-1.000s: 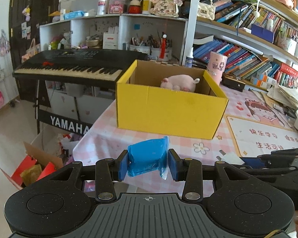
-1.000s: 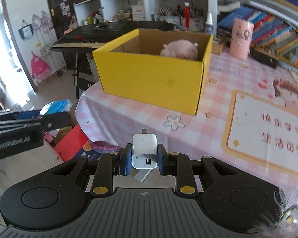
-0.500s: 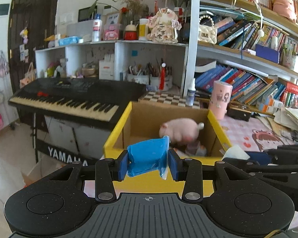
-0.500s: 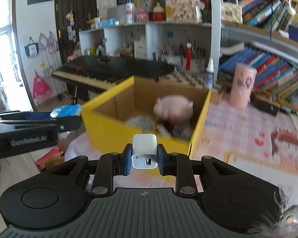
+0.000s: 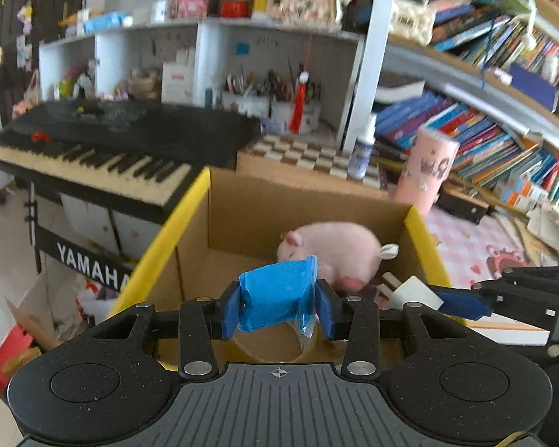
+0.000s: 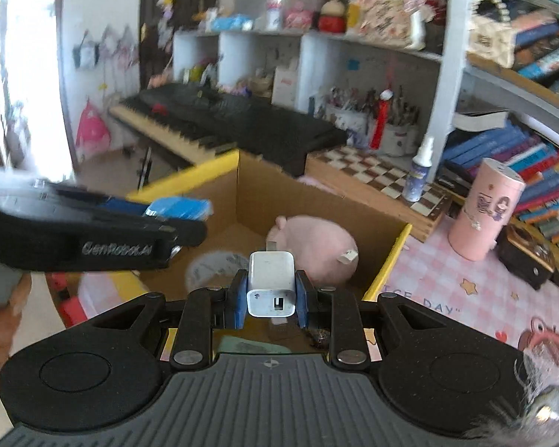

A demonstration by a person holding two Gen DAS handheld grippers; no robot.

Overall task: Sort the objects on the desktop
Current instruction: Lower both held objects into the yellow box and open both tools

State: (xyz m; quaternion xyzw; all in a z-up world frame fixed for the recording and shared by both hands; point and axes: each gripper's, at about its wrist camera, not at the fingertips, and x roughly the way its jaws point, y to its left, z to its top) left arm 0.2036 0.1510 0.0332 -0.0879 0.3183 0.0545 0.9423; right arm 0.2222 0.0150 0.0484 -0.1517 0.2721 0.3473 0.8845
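Observation:
My left gripper (image 5: 277, 305) is shut on a blue plastic packet (image 5: 275, 296) and hangs over the open yellow cardboard box (image 5: 160, 246). My right gripper (image 6: 271, 298) is shut on a white USB charger plug (image 6: 271, 283), also above the box (image 6: 190, 180). In the left wrist view the charger (image 5: 410, 292) shows at the right, just over the box's right wall. In the right wrist view the blue packet (image 6: 182, 208) shows at the left over the box's left wall. Inside the box lie a pink plush pig (image 5: 335, 247) and a roll of clear tape (image 6: 220, 268).
The box stands on a table with a pink checked cloth (image 6: 447, 298). Behind it are a chessboard (image 5: 309, 152), a small spray bottle (image 5: 361, 149) and a pink cylinder (image 5: 425, 171). A black keyboard (image 5: 104, 145) stands to the left, bookshelves at the back and right.
Both grippers have moved forward from the table's front edge to above the box, each keeping its object. The box interior now fills the middle of both views.

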